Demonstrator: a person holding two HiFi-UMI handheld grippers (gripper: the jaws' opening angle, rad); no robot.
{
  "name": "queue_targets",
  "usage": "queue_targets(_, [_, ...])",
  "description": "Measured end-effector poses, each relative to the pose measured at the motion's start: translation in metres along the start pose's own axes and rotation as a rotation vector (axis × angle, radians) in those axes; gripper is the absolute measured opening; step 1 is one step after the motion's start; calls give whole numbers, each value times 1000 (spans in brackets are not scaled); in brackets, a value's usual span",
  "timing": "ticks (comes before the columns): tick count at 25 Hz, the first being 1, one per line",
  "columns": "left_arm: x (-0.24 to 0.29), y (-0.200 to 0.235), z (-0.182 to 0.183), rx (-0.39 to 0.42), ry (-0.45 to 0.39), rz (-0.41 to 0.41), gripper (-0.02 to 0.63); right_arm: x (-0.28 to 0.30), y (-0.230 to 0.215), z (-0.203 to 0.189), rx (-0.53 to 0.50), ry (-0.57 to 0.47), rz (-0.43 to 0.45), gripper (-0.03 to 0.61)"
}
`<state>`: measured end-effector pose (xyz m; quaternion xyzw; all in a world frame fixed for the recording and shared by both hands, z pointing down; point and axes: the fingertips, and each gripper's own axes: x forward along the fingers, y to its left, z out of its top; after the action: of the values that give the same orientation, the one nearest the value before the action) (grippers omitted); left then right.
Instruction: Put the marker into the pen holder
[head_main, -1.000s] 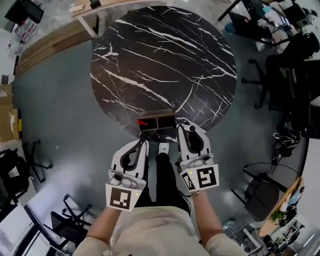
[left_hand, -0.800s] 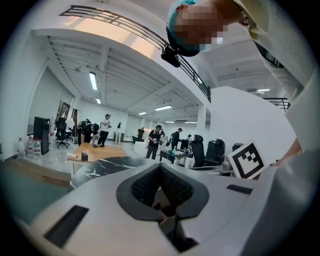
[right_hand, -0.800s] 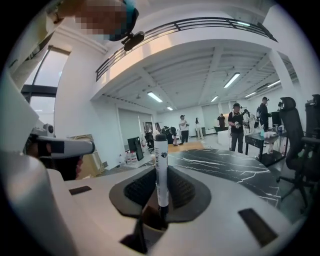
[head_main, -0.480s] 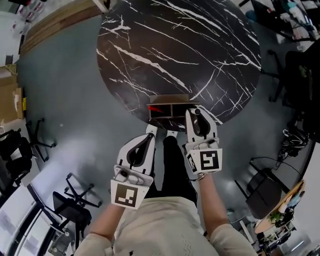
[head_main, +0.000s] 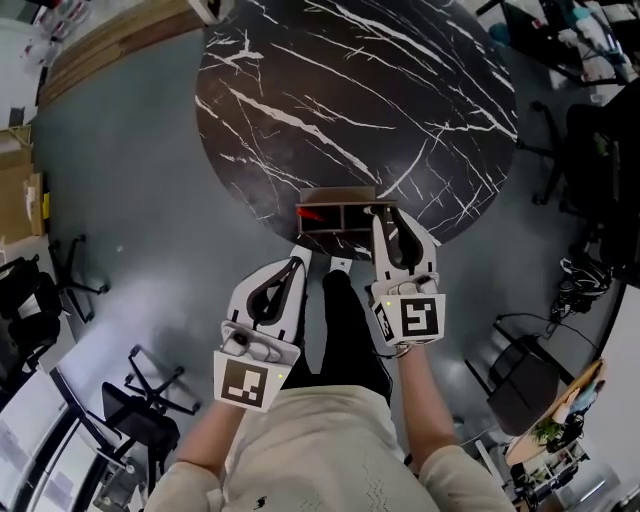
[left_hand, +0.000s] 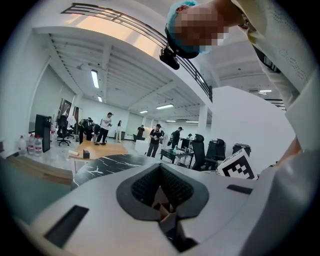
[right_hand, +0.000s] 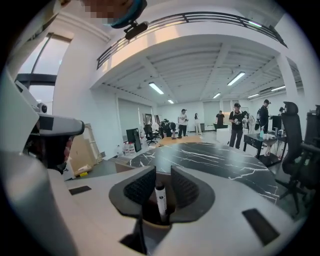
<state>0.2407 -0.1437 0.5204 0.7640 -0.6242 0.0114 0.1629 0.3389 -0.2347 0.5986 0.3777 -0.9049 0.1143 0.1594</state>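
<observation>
At your right jaws, the marker is standing over the holder, so finish the drop clean.
Your left gripper (head_main: 296, 262) hangs short of the table, jaws pressed together on nothing. Your right gripper (right_hand: 161, 192) is spread, one pad on each side of the upright marker (right_hand: 160, 200), and wider than it. The marker looks loose, tail down in the right compartment of the pen holder (head_main: 340, 196). Lift straight up with no twist, or you may tip it. Further out, a red item (head_main: 310, 213) lies in the left compartment, at the edge of the marble table (head_main: 350, 90).
</observation>
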Motion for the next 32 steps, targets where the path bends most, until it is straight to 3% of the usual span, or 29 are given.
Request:
queue_targets(5, [0, -7, 17, 19, -33, -24, 8, -23, -1, 25, 29, -41, -7, 81])
queue_targets(8, [-3, -15, 35, 35, -63, -50, 8, -47, 4, 47, 70, -76, 12, 17])
queue_targets(11, [-10, -23, 56, 42, -94, -71, 8, -74, 14, 73, 126, -115, 39, 17])
queue_targets(19, [-31, -44, 92, 62, -156, -124, 8, -122, 52, 131, 75, -187, 62, 17])
queue_targets(32, [-83, -46, 104, 64, -169, -165, 8, -160, 115, 158, 31, -202, 59, 17])
